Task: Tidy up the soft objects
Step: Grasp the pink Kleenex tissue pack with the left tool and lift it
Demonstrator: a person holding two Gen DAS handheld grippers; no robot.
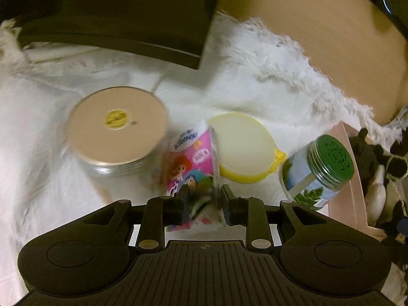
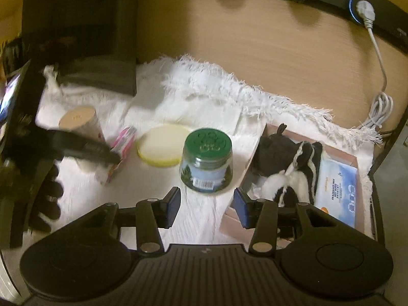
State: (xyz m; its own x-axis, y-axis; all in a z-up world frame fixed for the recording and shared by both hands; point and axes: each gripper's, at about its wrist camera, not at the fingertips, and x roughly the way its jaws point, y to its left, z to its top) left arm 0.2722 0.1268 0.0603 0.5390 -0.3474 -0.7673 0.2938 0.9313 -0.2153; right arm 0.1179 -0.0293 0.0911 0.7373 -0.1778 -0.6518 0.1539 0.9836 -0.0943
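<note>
My left gripper [image 1: 204, 199] is shut on a pink Kleenex tissue pack [image 1: 192, 163] with cartoon figures, holding it over the white cloth [image 1: 38, 132]. The same pack [image 2: 122, 150] shows in the right wrist view, gripped by the left gripper's dark fingers [image 2: 97, 151]. My right gripper [image 2: 207, 204] is open and empty, just in front of a green-lidded jar [image 2: 207, 160]. A pink box [image 2: 352, 160] at the right holds a black-and-white plush toy [image 2: 288, 168] and a blue-white wipes pack [image 2: 336, 191].
A glass jar with a beige lid [image 1: 116, 125] stands left of the pack. A round yellow-rimmed container [image 1: 246, 148] lies between the pack and the green-lidded jar [image 1: 318, 170]. A dark box [image 2: 102, 38] stands behind. A white cable [image 2: 380, 102] lies at the right.
</note>
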